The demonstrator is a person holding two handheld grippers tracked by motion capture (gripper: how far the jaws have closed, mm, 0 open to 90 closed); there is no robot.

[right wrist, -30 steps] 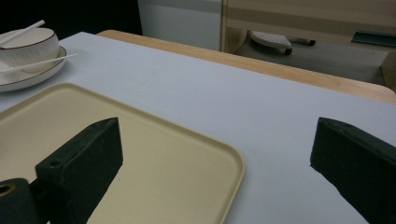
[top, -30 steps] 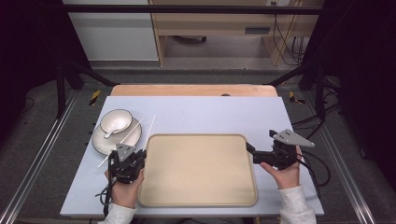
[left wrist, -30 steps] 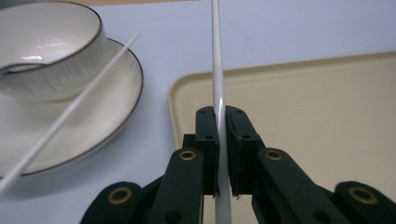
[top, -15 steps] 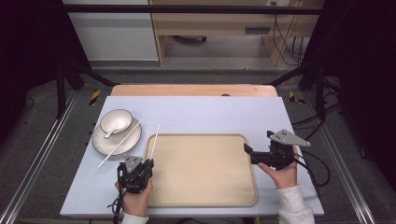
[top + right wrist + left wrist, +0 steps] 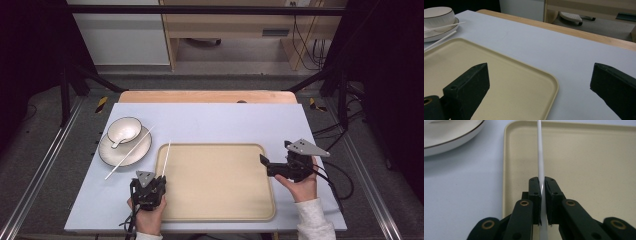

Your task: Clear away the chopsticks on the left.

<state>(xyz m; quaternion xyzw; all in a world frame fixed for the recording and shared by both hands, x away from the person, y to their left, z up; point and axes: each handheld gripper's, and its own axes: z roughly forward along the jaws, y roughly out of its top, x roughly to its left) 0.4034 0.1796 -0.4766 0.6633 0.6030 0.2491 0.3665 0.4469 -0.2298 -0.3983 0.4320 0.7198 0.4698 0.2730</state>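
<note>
My left gripper (image 5: 159, 181) is at the near left corner of the beige tray (image 5: 215, 200), shut on a white chopstick (image 5: 165, 157) that points away over the tray's left rim. In the left gripper view the chopstick (image 5: 540, 157) runs straight out from between the closed jaws of my left gripper (image 5: 542, 187) above the tray (image 5: 586, 170). A second chopstick (image 5: 129, 152) lies slanted across the plate (image 5: 142, 150). My right gripper (image 5: 275, 154) stands open at the tray's right rim. In its own view, my right gripper (image 5: 541, 87) has one jaw over the tray (image 5: 511, 82) and one over the mat.
A white bowl (image 5: 124, 130) with a spoon in it sits on the dark-rimmed plate at the table's left. The right gripper view shows the bowl (image 5: 437, 15) far off. A light blue mat (image 5: 225, 125) covers the table, with a wooden edge (image 5: 205, 96) behind.
My left gripper has carried one chopstick from beside the plate rightward and nearer, to the tray's left rim. The right gripper has shifted slightly nearer and stays open.
</note>
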